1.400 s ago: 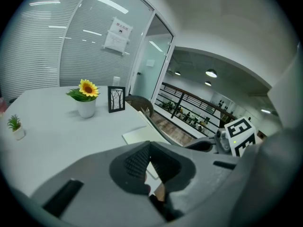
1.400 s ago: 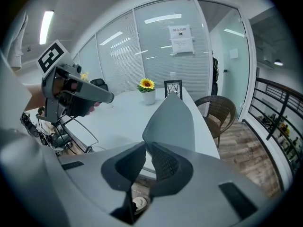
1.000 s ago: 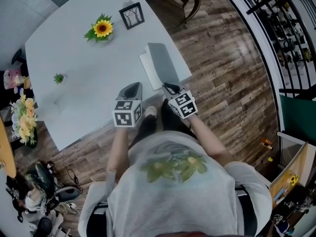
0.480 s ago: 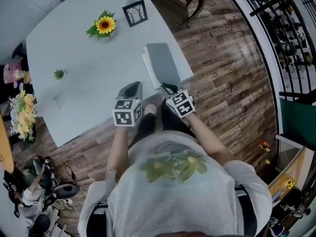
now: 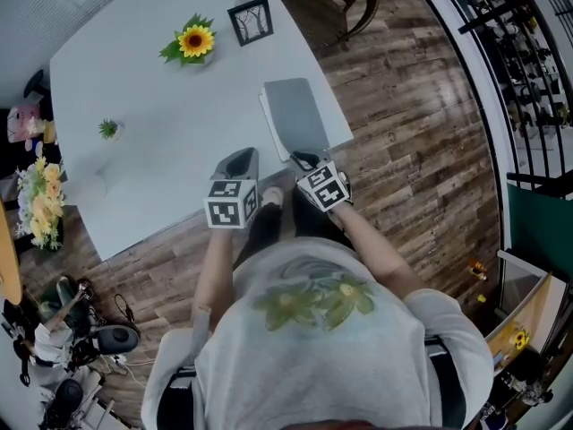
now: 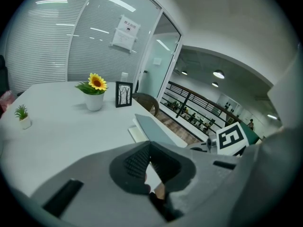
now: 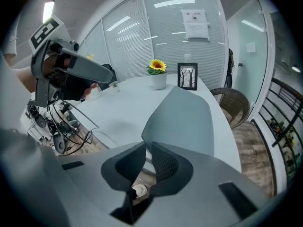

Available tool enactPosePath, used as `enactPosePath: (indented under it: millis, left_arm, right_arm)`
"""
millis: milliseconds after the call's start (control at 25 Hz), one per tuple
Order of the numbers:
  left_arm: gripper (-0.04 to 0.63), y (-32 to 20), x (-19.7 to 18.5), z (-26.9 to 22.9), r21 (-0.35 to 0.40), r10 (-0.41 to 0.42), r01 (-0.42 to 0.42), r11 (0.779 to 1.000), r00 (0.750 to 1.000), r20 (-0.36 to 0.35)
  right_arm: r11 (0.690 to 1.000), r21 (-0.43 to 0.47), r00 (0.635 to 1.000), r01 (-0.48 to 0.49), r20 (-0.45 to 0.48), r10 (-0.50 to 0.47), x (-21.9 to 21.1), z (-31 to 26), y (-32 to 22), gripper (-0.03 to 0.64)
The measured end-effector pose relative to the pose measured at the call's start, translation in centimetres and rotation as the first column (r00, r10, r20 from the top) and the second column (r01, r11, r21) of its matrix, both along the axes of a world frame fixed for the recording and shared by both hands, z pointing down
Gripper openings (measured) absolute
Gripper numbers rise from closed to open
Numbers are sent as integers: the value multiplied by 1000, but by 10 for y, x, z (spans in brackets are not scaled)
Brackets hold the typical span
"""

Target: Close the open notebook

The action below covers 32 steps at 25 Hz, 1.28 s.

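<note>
Notebook (image 5: 294,115) lies on the white table (image 5: 161,106) straight ahead of the right gripper (image 5: 306,160), at the table's near right corner. Its grey cover (image 7: 182,117) is raised at a slant over the white pages (image 5: 265,115), which show along the side towards the left gripper (image 5: 240,159).

In the right gripper view the cover's near edge runs down into the narrow slot between the jaws – they are pinched on it, almost together, and the sheet rises up and away from the tips (image 7: 146,148). The right forearm (image 5: 372,249) reaches out from the person's body and angles inward. The gripper is tipped forward and down at the notebook, its marker cube turned a little askew.

The left gripper sits just beside the right one, on its left, over the table's near edge. It also points forward and down, with the left forearm (image 5: 213,258) running nearly straight out from the body. Its own view shows the jaws (image 6: 150,144) meeting at the tips with nothing between them – the notebook (image 6: 154,129) lies ahead and to its right, untouched by it.

Beyond both grippers, well apart from the notebook, stand a sunflower pot (image 5: 192,43) and a black picture frame (image 5: 251,21). A small green plant (image 5: 108,130) stands far off to the left gripper's left.
</note>
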<state>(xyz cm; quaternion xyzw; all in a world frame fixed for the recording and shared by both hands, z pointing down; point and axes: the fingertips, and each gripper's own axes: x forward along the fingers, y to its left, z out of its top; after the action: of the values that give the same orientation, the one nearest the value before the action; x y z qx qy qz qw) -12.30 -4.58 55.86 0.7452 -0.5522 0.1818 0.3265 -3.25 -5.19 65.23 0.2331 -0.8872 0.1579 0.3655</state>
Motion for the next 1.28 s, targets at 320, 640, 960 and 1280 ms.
enactPosePath:
  millis: [320, 640, 960, 1280]
  left_arm:
    - [5, 3, -3, 4, -16, -23, 23, 1000, 1000, -3]
    - [5, 4, -6, 6, -23, -41, 41, 999, 999, -1]
    - [5, 7, -8, 8, -30, -53, 53, 998, 999, -3]
    - [5, 2, -9, 4, -20, -57, 57, 998, 998, 2]
  right_arm:
    - [999, -28, 999, 35, -30, -36, -4, 17, 0, 49]
    - [996, -61, 996, 71, -53, -74, -8, 29, 0, 54]
    - [990, -120, 992, 77, -91, -88, -11, 30, 5, 65]
    - [976, -204, 996, 79, -24, -85, -10, 30, 13, 101]
